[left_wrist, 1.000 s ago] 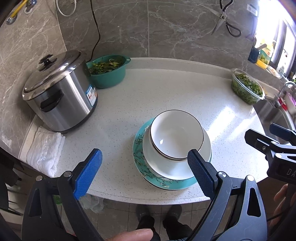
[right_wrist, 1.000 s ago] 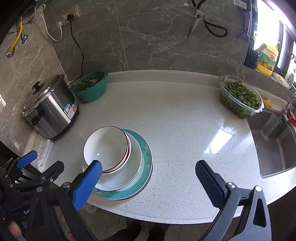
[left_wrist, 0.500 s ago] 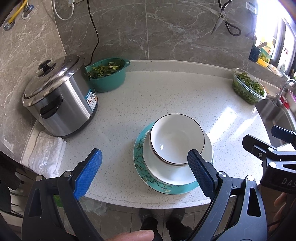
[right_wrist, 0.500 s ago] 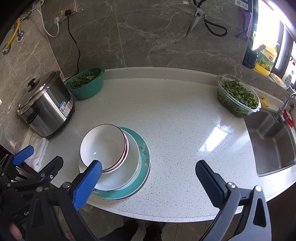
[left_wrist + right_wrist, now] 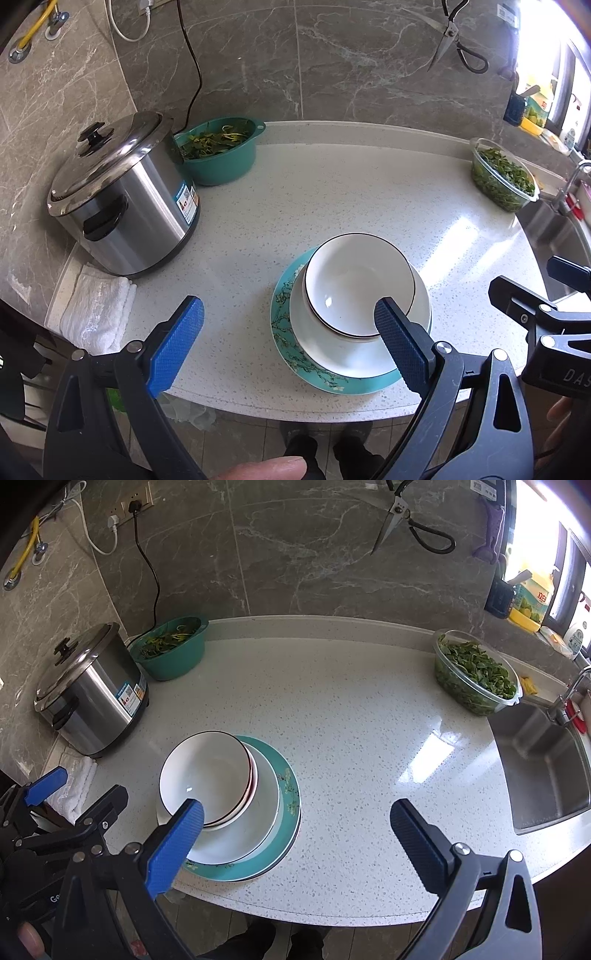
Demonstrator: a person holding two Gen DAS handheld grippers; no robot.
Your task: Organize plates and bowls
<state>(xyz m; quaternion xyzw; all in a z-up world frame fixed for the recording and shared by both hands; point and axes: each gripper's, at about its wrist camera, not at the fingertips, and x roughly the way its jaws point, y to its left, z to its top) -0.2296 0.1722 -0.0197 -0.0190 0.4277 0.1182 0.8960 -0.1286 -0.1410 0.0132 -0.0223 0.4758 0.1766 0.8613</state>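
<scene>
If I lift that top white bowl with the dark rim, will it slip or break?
The dark-rimmed white bowl looks like glazed ceramic: probably rigid, slick and chippable. It sits nested off-centre in the bowl below, over the teal floral plate, so it may scrape.

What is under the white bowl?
The white bowl sits in a red-rimmed bowl, on a white plate, on a teal plate. More dishes could be hidden.

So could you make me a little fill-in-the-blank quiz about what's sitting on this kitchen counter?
1. The white bowl sits on top of a stack of ____.
2. The bottom plate of the stack is ____ in colour.
3. The scissors hang on the ____.
4. Both the left gripper and the right gripper have their fingers ____.

Missing words: plates; teal; wall; open
</scene>
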